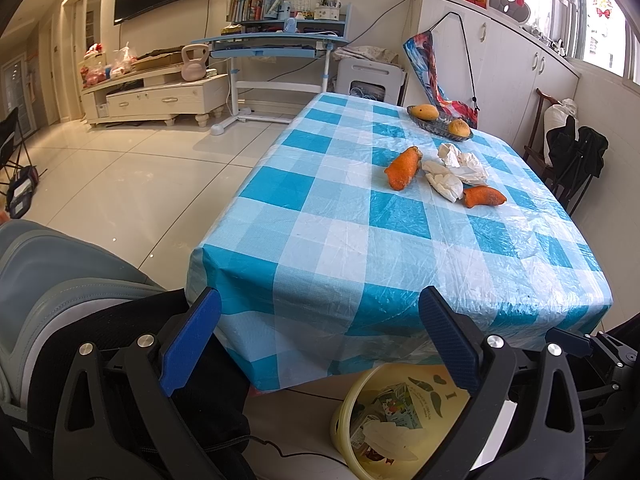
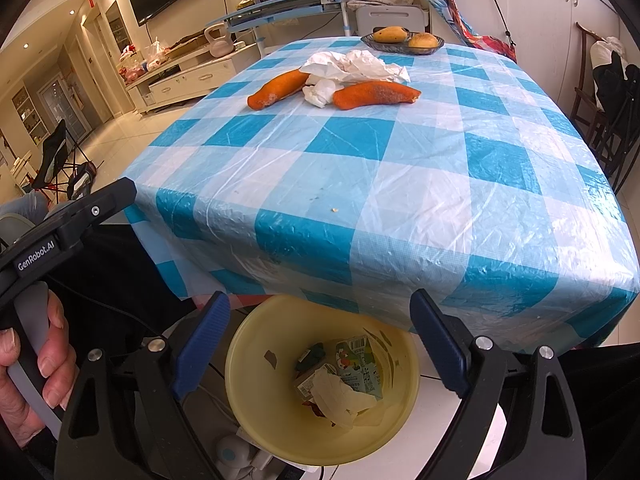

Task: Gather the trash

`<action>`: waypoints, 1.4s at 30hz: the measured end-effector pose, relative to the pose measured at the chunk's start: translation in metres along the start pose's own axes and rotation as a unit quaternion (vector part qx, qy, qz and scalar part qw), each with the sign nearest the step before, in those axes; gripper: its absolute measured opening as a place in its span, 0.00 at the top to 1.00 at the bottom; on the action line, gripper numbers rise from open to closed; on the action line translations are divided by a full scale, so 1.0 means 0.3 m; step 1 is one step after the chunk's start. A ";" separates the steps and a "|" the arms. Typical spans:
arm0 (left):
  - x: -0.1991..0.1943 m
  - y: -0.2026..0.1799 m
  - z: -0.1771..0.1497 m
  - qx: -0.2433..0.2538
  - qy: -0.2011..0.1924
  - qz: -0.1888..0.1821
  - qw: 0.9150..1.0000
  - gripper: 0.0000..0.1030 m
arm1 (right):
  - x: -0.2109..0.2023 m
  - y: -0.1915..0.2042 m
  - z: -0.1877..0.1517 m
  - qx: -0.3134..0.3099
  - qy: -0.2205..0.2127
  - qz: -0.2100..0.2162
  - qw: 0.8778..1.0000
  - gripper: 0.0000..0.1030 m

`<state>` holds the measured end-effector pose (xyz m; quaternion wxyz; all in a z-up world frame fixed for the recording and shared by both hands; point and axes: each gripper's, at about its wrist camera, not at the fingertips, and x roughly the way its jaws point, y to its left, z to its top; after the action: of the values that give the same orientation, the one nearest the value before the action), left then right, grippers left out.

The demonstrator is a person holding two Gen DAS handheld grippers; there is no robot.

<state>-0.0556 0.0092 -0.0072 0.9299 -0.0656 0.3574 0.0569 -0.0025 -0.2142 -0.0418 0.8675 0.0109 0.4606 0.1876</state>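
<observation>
In your left wrist view, the left tongs (image 1: 320, 336) stand wide, with nothing between the blue pads. They hang just before the near edge of the tabletop (image 1: 400, 248), which wears a blue and white checked cloth. The trash lies at about 1 o'clock from the tongs: one orange peel (image 1: 404, 168), crumpled white tissues (image 1: 456, 168) touching it, and a second orange peel (image 1: 484, 197) just beside the tissues. Behind them, at the far edge, a dish (image 1: 438, 128) holds two yellow fruits. Below the near edge, at 5 o'clock, a yellow bin (image 1: 348, 420) stands on the floor, half hidden by the right pad; on its wall you can read only a large "1" among leaf shapes. To the left of the tabletop the tiled floor is open.

In your right wrist view, the right tongs (image 2: 320, 340) are also wide and hold nothing. They hang directly over the yellow bin (image 2: 256, 408), where printed cartons and a white tissue already lie; the print on the cartons is too small to read. The peels (image 2: 280, 88) and tissues (image 2: 352, 66) lie at 12 o'clock, well apart from the tongs, and the cloth between is bare. At 9 o'clock your left hand (image 2: 28, 368) holds the other gripper, marked "GenRobot.AI".
</observation>
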 end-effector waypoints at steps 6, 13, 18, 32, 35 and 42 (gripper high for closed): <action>0.007 0.004 -0.006 -0.001 0.001 0.001 1.000 0.07 | 0.000 0.000 -0.001 0.000 0.000 0.000 1.000 0.15; 0.007 0.004 -0.007 -0.001 0.002 0.001 1.000 0.07 | -0.001 0.001 -0.001 0.000 0.001 0.000 1.000 0.15; 0.007 0.004 -0.006 -0.001 0.002 0.001 1.000 0.07 | 0.000 0.002 -0.001 -0.001 0.001 0.000 1.000 0.15; 0.010 0.006 -0.007 -0.002 0.003 0.001 1.000 0.07 | 0.000 0.003 0.000 -0.001 0.001 -0.001 1.000 0.15; 0.010 0.006 -0.006 -0.002 0.003 0.001 1.000 0.07 | 0.000 0.004 0.000 -0.001 0.001 -0.001 1.000 0.15; 0.010 0.007 -0.006 -0.002 0.003 0.001 1.000 0.07 | -0.001 0.005 -0.001 -0.002 0.001 -0.001 1.000 0.15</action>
<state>-0.0549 0.0110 -0.0106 0.9287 -0.0671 0.3599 0.0588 -0.0035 -0.2131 -0.0414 0.8674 0.0088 0.4607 0.1877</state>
